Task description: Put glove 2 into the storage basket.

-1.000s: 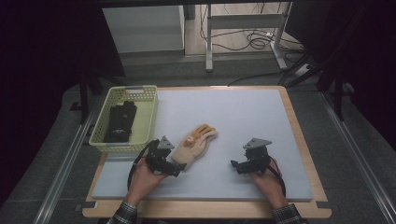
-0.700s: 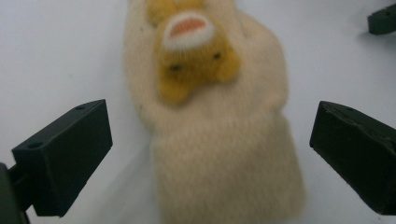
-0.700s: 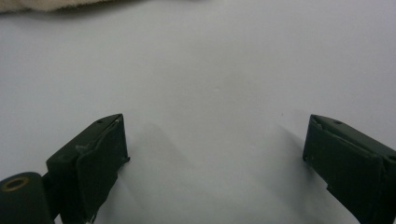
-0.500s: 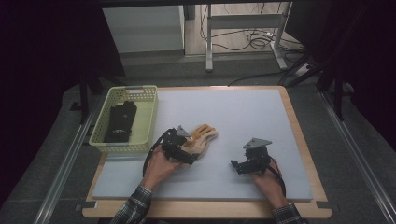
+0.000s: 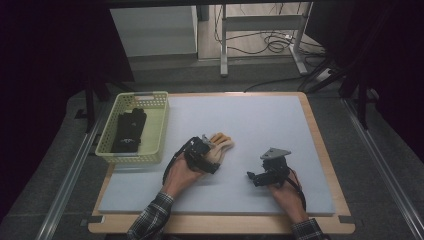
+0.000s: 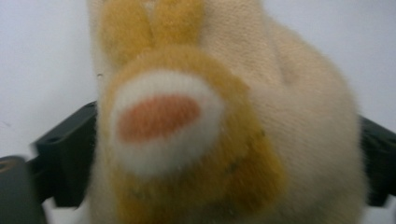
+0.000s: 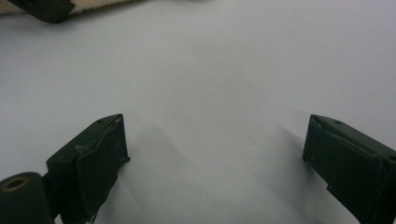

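- a pale grey-blue mat (image 5: pixel 260 130) covers a wooden table (image 5: pixel 320 145); around it lies grey floor, with metal frame legs and loose cables (image 5: pixel 272 42) at 12 o'clock of the mat, and dark curtains at both sides.
- a pale yellow-green basket (image 5: pixel 159 131) stands at the mat's 9 o'clock edge, with a black glove (image 5: pixel 129 131) lying in it.
- a cream and orange knitted glove (image 5: pixel 220 145) lies on the mat a little towards 7 o'clock of its middle, well apart from the basket.
- the left gripper (image 5: pixel 202 156) is at the glove's near end, towards 7 o'clock of it; in the left gripper view the glove (image 6: pixel 224 130) bulges between the two black jaws, one at each side, so the jaws pinch it across its width.
- the glove's long axis runs from about 7 o'clock to 1 o'clock in the high view, its fingers pointing to 1 o'clock, away from the person; an orange patch with a white ring shows close to the left gripper's camera.
- the right gripper (image 5: pixel 256 177) rests at 4 o'clock of the glove, apart from it; in the right gripper view its jaws stand spread wide over bare mat (image 7: pixel 210 84), nothing between them.
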### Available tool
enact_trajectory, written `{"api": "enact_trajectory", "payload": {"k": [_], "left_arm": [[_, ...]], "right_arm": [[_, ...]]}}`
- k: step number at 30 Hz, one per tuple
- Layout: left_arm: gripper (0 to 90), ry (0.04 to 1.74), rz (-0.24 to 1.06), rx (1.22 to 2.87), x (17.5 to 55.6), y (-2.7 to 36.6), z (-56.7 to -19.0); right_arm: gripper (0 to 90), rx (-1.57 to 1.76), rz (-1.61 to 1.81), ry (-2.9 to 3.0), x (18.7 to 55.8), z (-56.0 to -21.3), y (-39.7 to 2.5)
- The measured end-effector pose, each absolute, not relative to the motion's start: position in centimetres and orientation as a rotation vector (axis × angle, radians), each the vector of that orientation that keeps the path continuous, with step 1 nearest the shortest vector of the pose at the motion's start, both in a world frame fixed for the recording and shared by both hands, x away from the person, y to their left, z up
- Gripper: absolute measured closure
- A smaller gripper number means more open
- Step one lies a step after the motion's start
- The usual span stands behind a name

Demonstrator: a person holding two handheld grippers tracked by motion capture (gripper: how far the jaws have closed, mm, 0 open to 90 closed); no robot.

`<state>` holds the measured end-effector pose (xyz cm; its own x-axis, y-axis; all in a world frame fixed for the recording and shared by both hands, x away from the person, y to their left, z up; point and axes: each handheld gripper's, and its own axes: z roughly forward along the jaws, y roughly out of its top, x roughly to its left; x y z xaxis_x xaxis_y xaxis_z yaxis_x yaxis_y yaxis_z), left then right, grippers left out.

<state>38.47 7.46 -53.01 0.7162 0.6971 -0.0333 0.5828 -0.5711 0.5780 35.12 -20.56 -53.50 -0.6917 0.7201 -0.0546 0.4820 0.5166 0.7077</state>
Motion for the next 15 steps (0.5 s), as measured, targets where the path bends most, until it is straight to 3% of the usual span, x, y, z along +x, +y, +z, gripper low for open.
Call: {"api": "enact_trajectory", "payload": {"k": [3,9,15], "left_arm": [[21.2,0.964,0.264,2.353,38.16,7.48,-52.66],[53.5,0.963,0.259,2.344,37.88,7.58,-52.3],[62.1,0.982,0.255,2.33,38.01,7.89,-52.15]], "right_arm": [[6.1,0.999,0.973,2.42,35.12,-53.5,-20.57],[6.1,0.999,0.972,2.42,35.11,-53.5,-20.56],[6.1,0.999,0.972,2.42,35.11,-53.5,-20.56]]}}
